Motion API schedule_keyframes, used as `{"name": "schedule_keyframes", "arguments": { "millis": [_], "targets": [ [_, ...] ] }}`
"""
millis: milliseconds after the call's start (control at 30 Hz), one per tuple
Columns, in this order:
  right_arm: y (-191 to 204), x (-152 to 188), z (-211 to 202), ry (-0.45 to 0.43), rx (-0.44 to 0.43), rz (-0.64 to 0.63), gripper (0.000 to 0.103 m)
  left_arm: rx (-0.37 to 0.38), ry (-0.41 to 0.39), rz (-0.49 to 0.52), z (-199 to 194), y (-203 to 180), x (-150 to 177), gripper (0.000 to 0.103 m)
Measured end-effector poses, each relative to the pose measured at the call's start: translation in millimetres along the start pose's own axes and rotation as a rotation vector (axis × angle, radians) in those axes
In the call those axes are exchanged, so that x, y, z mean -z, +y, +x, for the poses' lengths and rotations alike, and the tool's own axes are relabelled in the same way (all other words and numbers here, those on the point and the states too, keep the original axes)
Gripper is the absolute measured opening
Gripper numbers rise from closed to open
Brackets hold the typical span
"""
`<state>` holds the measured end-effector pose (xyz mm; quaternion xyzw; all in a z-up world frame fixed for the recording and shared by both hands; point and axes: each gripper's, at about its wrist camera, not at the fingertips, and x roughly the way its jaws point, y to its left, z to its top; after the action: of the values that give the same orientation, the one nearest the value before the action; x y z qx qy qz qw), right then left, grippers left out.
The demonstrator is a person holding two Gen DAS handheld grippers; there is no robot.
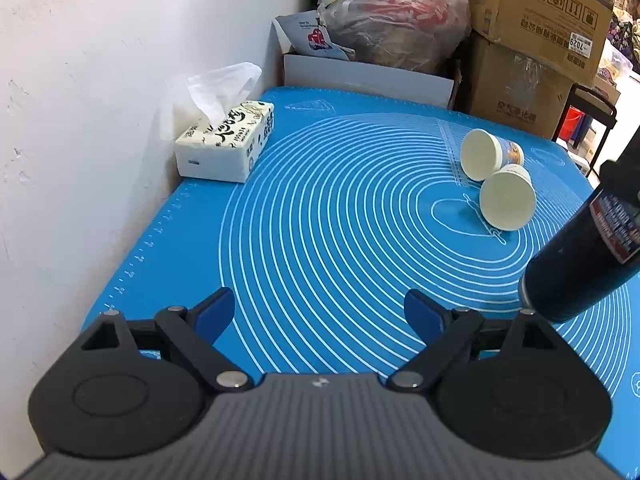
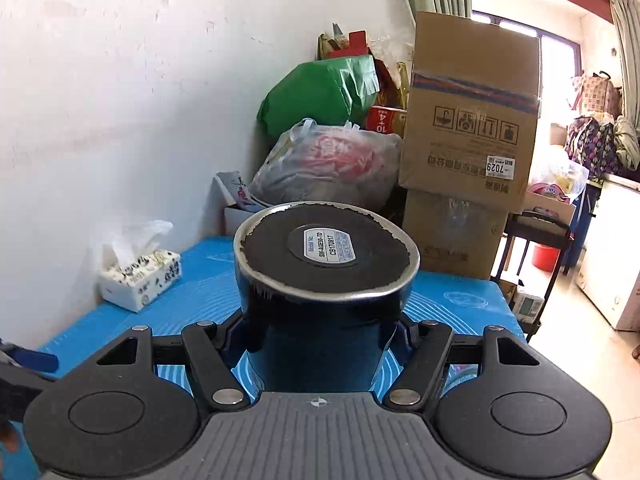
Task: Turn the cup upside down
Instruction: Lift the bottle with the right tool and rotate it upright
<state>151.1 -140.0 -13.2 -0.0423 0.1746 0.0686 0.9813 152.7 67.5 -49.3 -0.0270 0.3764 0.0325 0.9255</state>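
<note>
A dark blue metal cup is held between the fingers of my right gripper, which is shut on it. Its flat base with a round label faces up toward the camera, so the cup stands bottom-up. In the left wrist view the same cup hangs tilted at the right edge above the blue mat. My left gripper is open and empty over the near part of the mat.
Two paper cups lie on their sides on the mat's far right. A tissue box stands by the white wall at the left. Cardboard boxes and plastic bags are stacked behind the table.
</note>
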Motion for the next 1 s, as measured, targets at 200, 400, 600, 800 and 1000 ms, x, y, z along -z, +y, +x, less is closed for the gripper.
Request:
{"name": "schedule_keyframes", "arguments": {
  "millis": [200, 400, 600, 800, 1000],
  "targets": [
    [5, 17, 8, 0.042, 0.003, -0.016, 0.066, 0.002, 0.002, 0.015, -1, -3, 3, 0.091],
    [2, 15, 10, 0.061, -0.001, -0.001, 0.066, 0.004, 0.006, 0.024, 0, -7, 5, 0.091],
    [-6, 13, 14, 0.079, -0.007, 0.033, 0.066, 0.003, 0.008, 0.033, 0, -10, 6, 0.091],
    [-4, 12, 15, 0.084, -0.012, 0.016, 0.066, 0.002, 0.008, 0.036, 0, -12, 6, 0.091],
    [4, 13, 15, 0.080, -0.007, -0.026, 0.067, 0.002, 0.009, 0.035, 0, -12, 6, 0.091]
  ]
}}
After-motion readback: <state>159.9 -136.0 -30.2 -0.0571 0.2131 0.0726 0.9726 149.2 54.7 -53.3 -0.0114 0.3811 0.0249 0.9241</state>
